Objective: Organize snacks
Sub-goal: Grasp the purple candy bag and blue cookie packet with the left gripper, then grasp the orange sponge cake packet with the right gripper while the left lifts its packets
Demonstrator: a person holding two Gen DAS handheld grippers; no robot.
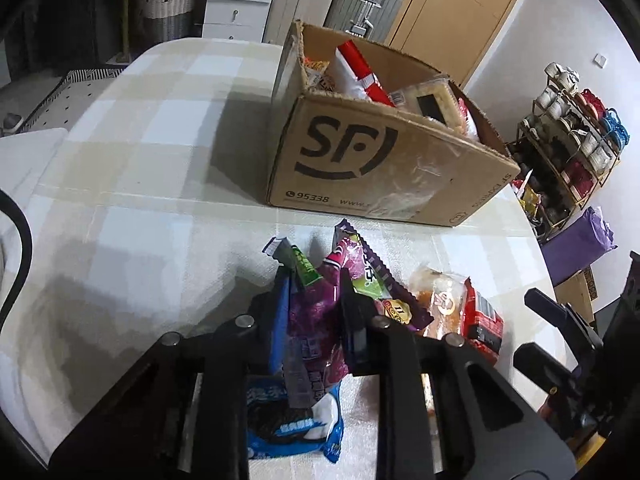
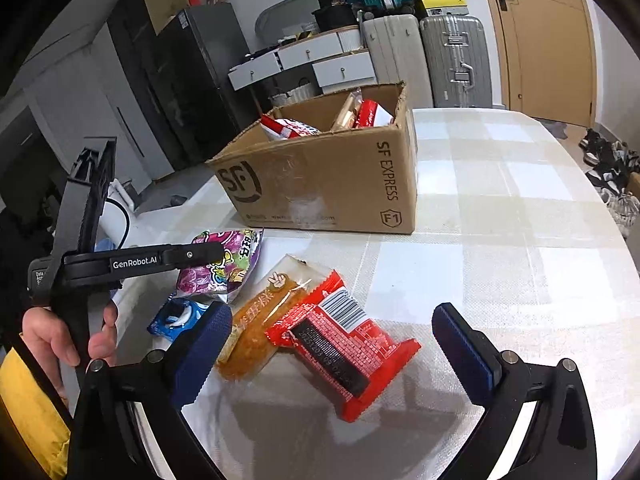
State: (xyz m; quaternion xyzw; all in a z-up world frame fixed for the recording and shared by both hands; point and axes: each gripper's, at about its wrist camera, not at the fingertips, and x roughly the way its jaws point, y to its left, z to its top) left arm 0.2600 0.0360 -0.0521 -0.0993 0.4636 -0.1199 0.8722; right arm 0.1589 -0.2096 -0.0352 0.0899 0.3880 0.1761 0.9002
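Note:
My left gripper (image 1: 314,280) is shut on a purple snack bag (image 1: 316,320), held just above the table; the bag also shows in the right wrist view (image 2: 220,264). A blue cookie pack (image 1: 288,428) lies beneath it. A red-and-orange cake pack (image 2: 320,332) lies on the table between the fingers of my right gripper (image 2: 332,328), which is open and empty just above it. An open cardboard SF box (image 1: 360,160) holding several snacks stands behind; it also shows in the right wrist view (image 2: 320,176).
The checked tablecloth (image 2: 500,240) stretches to the right of the box. A shoe rack (image 1: 568,152) stands off the table's right edge. Drawers and suitcases (image 2: 452,60) line the back wall.

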